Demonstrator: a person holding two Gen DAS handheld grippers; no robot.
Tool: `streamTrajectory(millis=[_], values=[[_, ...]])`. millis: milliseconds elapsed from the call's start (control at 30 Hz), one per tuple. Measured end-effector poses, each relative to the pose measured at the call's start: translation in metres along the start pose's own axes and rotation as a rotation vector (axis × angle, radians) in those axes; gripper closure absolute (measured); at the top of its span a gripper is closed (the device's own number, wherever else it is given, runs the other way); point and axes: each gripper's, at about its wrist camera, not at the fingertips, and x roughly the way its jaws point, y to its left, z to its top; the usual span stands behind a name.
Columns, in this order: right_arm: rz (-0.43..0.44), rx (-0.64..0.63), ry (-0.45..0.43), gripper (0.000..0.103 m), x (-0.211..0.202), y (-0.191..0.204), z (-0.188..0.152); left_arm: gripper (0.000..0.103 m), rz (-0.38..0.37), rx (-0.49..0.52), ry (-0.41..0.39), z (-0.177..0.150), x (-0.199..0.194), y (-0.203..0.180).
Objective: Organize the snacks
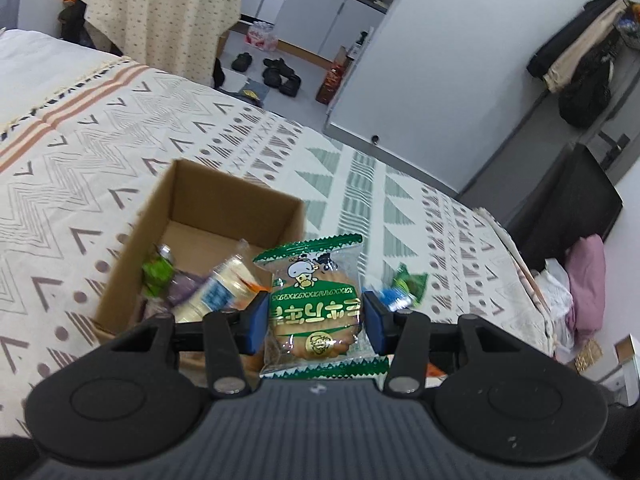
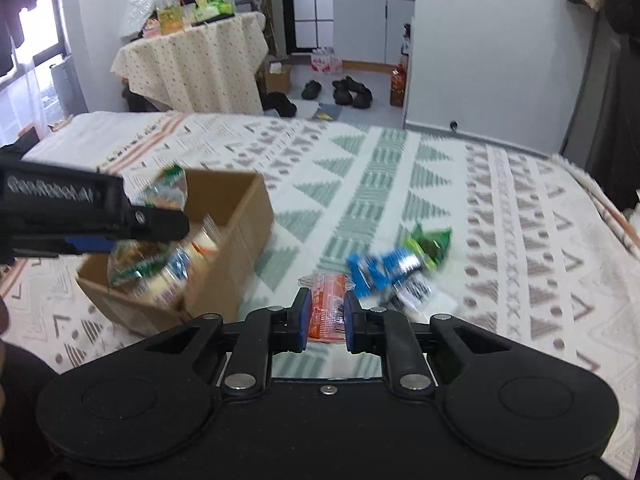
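My left gripper [image 1: 314, 316] is shut on a green-and-clear cookie packet [image 1: 314, 304], held upright just right of the open cardboard box [image 1: 240, 204]. Several snacks lie blurred in the box, among them a green packet [image 1: 158, 274] and a pale wrapped one [image 1: 224, 288]. My right gripper [image 2: 326, 318] is shut on an orange snack packet [image 2: 326, 312], lifted above the bedspread. In the right wrist view the left gripper [image 2: 132, 228] with its cookie packet [image 2: 168, 192] hangs over the box [image 2: 236, 216]. Blue [image 2: 380, 270] and green [image 2: 430, 242] packets lie on the bed.
The patterned bedspread [image 2: 400, 168] stretches away on all sides. Beyond the bed's far edge stand a cloth-covered table [image 2: 200, 60] with bottles and bags, shoes on the floor [image 2: 348, 90], and a white wall [image 1: 460, 60]. The bed's right edge drops toward bags [image 1: 584, 280].
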Motion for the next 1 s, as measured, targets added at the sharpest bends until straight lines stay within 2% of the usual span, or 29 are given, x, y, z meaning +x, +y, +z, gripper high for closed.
streamTrajectory(millis=[300, 600, 633, 867, 967, 1000], values=[[0.028, -0.045, -0.048, 0.086, 0.011, 0.035, 0.040, 0.055, 0.049, -0.042, -0.021, 0.030, 0.002, 0.042], [0.063, -0.062, -0.048, 0.087, 0.033, 0.063, 0.064, 0.055, 0.067, -0.071, -0.024, 0.056, 0.013, 0.070], [0.066, -0.062, -0.046, 0.102, 0.036, 0.065, 0.066, 0.055, 0.067, -0.073, -0.023, 0.058, 0.015, 0.071], [0.090, -0.046, -0.026, 0.103, 0.055, 0.072, 0.078, 0.055, 0.069, -0.097, 0.017, 0.064, 0.033, 0.080], [0.098, -0.026, -0.028, 0.103, 0.056, 0.069, 0.079, 0.050, 0.080, -0.104, 0.054, 0.062, 0.041, 0.083], [0.099, -0.018, -0.026, 0.103, 0.057, 0.067, 0.079, 0.046, 0.074, -0.112, 0.065, 0.061, 0.043, 0.085]])
